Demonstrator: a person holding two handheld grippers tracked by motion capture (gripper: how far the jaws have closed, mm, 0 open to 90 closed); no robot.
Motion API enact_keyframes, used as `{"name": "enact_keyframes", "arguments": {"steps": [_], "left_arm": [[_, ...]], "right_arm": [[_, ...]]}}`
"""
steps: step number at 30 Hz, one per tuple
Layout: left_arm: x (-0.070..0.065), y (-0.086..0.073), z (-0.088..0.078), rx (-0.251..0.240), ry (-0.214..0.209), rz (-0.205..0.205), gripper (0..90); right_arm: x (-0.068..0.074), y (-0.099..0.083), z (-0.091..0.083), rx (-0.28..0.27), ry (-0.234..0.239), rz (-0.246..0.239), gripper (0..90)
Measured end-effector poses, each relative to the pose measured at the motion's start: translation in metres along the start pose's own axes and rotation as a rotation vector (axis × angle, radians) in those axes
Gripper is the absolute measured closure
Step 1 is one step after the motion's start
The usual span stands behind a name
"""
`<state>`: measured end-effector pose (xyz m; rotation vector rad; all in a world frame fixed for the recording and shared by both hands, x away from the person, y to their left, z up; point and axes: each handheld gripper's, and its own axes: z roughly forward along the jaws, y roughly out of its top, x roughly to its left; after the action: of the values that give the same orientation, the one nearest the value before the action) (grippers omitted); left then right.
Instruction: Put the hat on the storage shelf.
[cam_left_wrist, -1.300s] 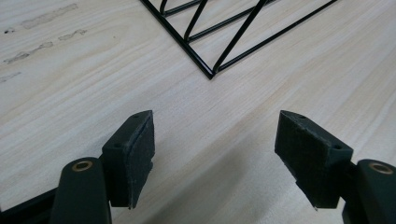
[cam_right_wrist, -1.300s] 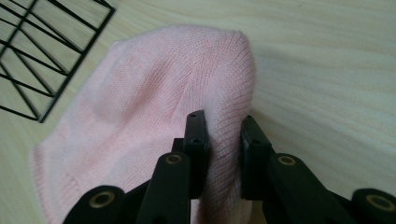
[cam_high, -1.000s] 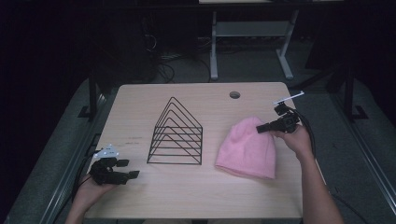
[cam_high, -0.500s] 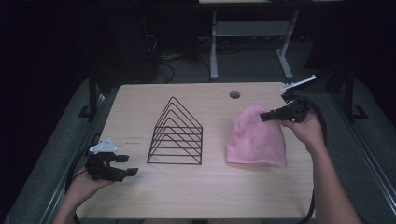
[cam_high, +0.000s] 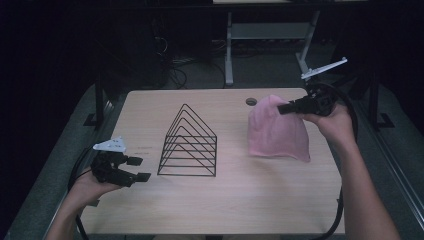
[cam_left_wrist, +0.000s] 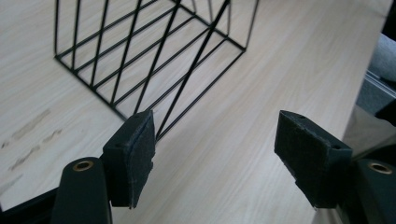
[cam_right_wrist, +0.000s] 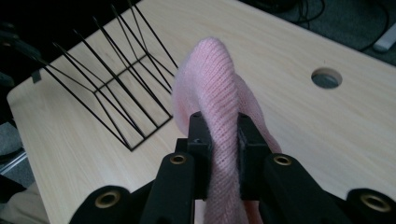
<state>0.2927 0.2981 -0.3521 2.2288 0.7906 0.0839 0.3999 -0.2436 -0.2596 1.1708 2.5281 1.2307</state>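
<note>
A pale wooden table (cam_high: 280, 200) has a round cable hole (cam_high: 251, 101) near its far edge. Beyond the table stands a white metal frame (cam_high: 229, 50), with dark cables (cam_high: 175, 60) on the grey floor beside it.

Table (cam_high: 225, 200): light wood top with a round hole (cam_high: 251, 101) near the 12 o'clock edge. A black wire rack (cam_high: 189, 145) stands left of centre. A pink knit hat (cam_high: 277, 134) rests its lower edge at 3 o'clock.

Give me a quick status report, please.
Right gripper shut on pink hat, lifting it. Left gripper open, beside wire rack. Nothing in the way.
</note>
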Motion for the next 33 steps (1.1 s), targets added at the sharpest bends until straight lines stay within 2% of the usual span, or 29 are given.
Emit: {"name": "enact_keyframes", "arguments": {"steps": [3, 7, 13, 18, 19, 23, 24, 25, 28, 33], "left_arm": [[-0.002, 0.008, -0.002, 0.004, -0.006, 0.017, 28.9], [-0.005, 0.025, -0.007, 0.007, -0.024, 0.046, 28.9], [-0.006, 0.043, -0.014, 0.001, -0.039, 0.063, 28.8], [-0.007, 0.054, -0.018, -0.002, -0.055, 0.065, 28.7], [-0.008, 0.06, -0.019, -0.002, -0.063, 0.068, 28.7], [-0.01, 0.07, -0.021, 0.001, -0.061, 0.08, 28.7], [-0.011, 0.076, -0.022, 0.0, -0.068, 0.085, 28.6], [-0.011, 0.076, -0.022, 0.0, -0.068, 0.085, 28.3], [-0.013, 0.087, -0.024, -0.004, -0.073, 0.099, 28.2], [-0.015, 0.094, -0.023, 0.003, -0.068, 0.104, 28.2]], "right_arm": [[0.006, 0.009, -0.006, -0.02, 0.009, -0.017, 79.0], [0.018, 0.023, -0.011, -0.032, 0.02, -0.05, 79.1], [0.035, 0.044, -0.015, -0.037, 0.039, -0.101, 79.0], [0.045, 0.059, -0.016, -0.04, 0.049, -0.126, 79.0], [0.052, 0.067, -0.016, -0.038, 0.051, -0.14, 79.0], [0.066, 0.083, -0.019, -0.047, 0.059, -0.169, 79.0], [0.069, 0.087, -0.02, -0.05, 0.06, -0.177, 79.0], [0.069, 0.087, -0.02, -0.05, 0.06, -0.177, 79.0], [0.083, 0.102, -0.023, -0.068, 0.073, -0.205, 79.0], [0.099, 0.116, -0.022, -0.071, 0.085, -0.24, 79.0]]}}
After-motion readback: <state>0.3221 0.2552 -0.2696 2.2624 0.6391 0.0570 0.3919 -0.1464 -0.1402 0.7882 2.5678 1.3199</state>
